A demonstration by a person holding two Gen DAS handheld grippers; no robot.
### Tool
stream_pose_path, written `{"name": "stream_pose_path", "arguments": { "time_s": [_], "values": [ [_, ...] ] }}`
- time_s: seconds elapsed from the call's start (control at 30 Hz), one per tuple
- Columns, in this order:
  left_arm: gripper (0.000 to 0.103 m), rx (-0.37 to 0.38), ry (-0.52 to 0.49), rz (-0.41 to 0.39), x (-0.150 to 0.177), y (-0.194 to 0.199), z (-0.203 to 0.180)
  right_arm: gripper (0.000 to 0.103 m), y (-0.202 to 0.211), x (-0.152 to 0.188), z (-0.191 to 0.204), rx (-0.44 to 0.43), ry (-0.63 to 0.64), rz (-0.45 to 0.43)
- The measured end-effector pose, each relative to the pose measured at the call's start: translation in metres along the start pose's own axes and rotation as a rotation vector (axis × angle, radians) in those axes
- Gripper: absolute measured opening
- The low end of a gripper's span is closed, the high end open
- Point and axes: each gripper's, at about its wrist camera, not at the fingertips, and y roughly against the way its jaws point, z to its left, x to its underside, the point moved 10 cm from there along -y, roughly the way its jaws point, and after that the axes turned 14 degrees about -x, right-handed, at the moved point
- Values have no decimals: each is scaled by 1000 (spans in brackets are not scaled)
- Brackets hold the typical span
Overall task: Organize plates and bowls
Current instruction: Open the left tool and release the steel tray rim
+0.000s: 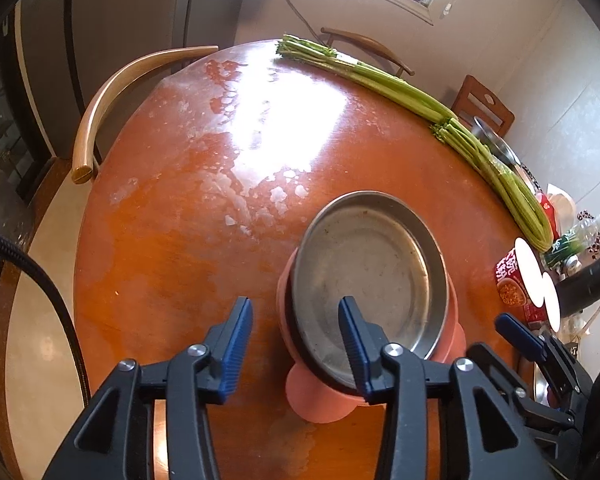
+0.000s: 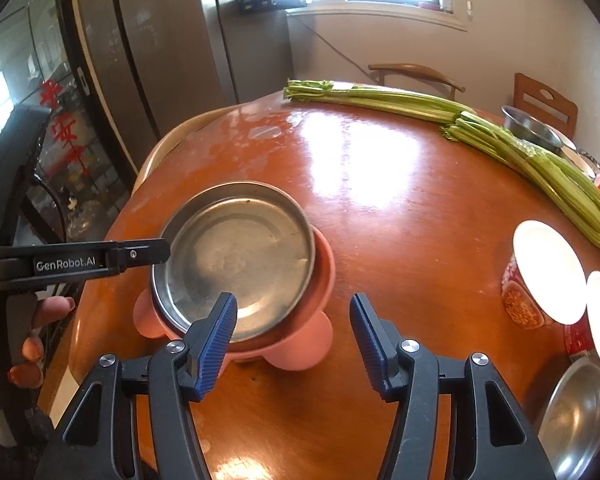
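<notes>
A steel plate [image 1: 364,268] sits tilted inside a pink bowl [image 1: 320,400] with round lobes, on the round wooden table [image 1: 180,260]. My left gripper [image 1: 296,344] is open and empty just in front of the bowl's left edge; its right finger reaches over the plate's near rim. In the right wrist view the steel plate [image 2: 240,256] and pink bowl [image 2: 300,352] lie left of centre. My right gripper [image 2: 294,340] is open and empty, beside the bowl's right side. The left gripper's finger [image 2: 140,254] shows at the plate's left rim. Another steel plate [image 2: 576,412] lies at the right edge.
Long celery stalks [image 2: 440,108] lie along the table's far right side. A steel bowl [image 2: 532,128] stands behind them. Two instant noodle cups [image 2: 540,276] stand at the right. Chairs [image 1: 112,92] ring the table. A fridge stands at the back left.
</notes>
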Motion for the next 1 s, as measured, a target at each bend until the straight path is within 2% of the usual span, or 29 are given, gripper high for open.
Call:
{"name": "stream_pose_path", "arguments": {
  "time_s": [0.17, 0.27, 0.5, 0.87, 1.0],
  "values": [
    [47, 19, 17, 33, 6, -7, -1, 61, 2, 10, -5, -19, -35, 7],
    [52, 36, 36, 56, 11, -11, -2, 61, 4, 14, -5, -43, -49, 4],
    [54, 29, 62, 84, 20, -21, -7, 61, 9, 23, -7, -88, -75, 8],
    [56, -14, 21, 106, 28, -31, -36, 61, 1, 32, -14, -141, -121, 25],
    [56, -6, 8, 110, 24, -34, -50, 61, -3, 32, -20, -145, -131, 27]
  ]
}}
